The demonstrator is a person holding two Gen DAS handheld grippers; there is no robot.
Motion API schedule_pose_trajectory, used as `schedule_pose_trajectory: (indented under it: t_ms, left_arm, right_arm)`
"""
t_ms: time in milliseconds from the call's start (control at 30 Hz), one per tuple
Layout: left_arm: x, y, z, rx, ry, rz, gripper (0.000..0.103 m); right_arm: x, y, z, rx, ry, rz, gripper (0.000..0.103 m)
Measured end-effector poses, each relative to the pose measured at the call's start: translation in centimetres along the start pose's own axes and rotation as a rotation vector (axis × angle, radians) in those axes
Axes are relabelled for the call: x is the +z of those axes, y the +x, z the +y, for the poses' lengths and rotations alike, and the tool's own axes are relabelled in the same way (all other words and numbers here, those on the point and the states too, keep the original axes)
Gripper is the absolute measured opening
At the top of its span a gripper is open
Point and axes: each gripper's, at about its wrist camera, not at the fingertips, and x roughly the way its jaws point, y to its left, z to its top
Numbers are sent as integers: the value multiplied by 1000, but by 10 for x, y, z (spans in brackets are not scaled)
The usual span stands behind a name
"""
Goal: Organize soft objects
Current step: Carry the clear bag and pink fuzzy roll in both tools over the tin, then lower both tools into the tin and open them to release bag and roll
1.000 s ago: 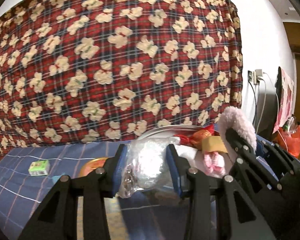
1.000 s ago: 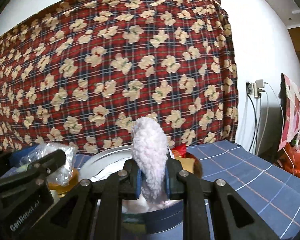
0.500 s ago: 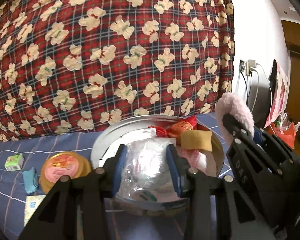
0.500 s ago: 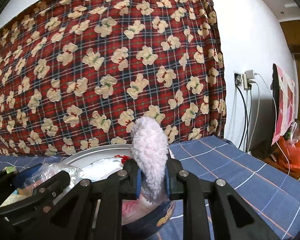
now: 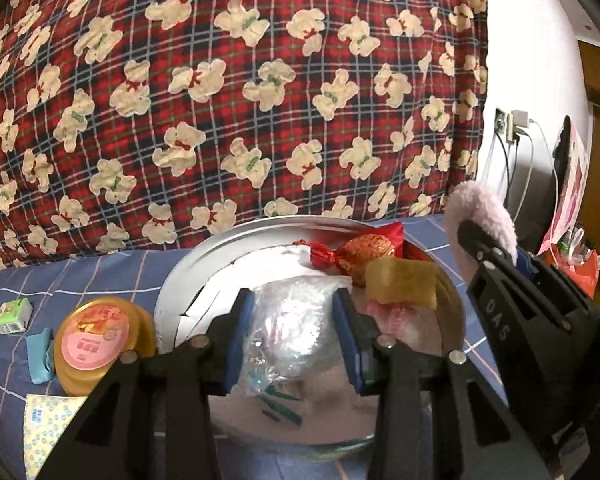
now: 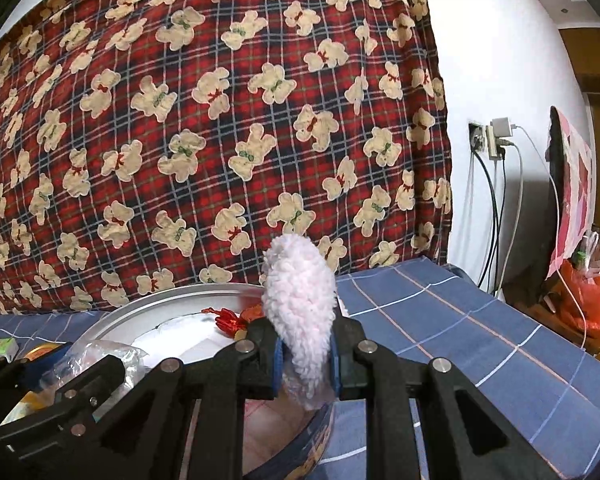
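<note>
My left gripper [image 5: 294, 338] is shut on a crumpled clear plastic bag [image 5: 290, 332] and holds it over the near side of a round metal tin [image 5: 188, 276]. In the tin lie a red-and-gold wrapped candy [image 5: 364, 250], a yellow sponge-like pad [image 5: 400, 282] and a pink item [image 5: 392, 314]. My right gripper [image 6: 305, 364] is shut on a fluffy pale pink plush piece [image 6: 300, 304], above the tin's right edge [image 6: 160, 304]. The plush [image 5: 480, 216] and right gripper show at the right of the left wrist view. The bag [image 6: 100, 354] shows at the lower left of the right wrist view.
Left of the tin on the blue checked cloth [image 5: 100, 276] sit an orange lidded cup [image 5: 96, 342], a folded teal cloth [image 5: 40, 354], a small green carton [image 5: 14, 314] and a yellow patterned packet [image 5: 46, 428]. A red teddy-bear blanket [image 5: 220, 100] hangs behind. Cables [image 6: 496, 208] hang at a wall socket on the right.
Both grippers have moved forward toward the tin with their loads; the tin has grown larger and its contents have come into fuller view. Both grips are unchanged.
</note>
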Motion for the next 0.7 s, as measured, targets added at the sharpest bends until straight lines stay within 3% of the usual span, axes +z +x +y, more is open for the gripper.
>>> schedule_pose_trajectory:
  t_ms: [700]
  left_arm:
    - [0, 33, 16, 62, -51, 84, 40]
  right_arm:
    - [4, 45, 17, 41, -67, 103, 19]
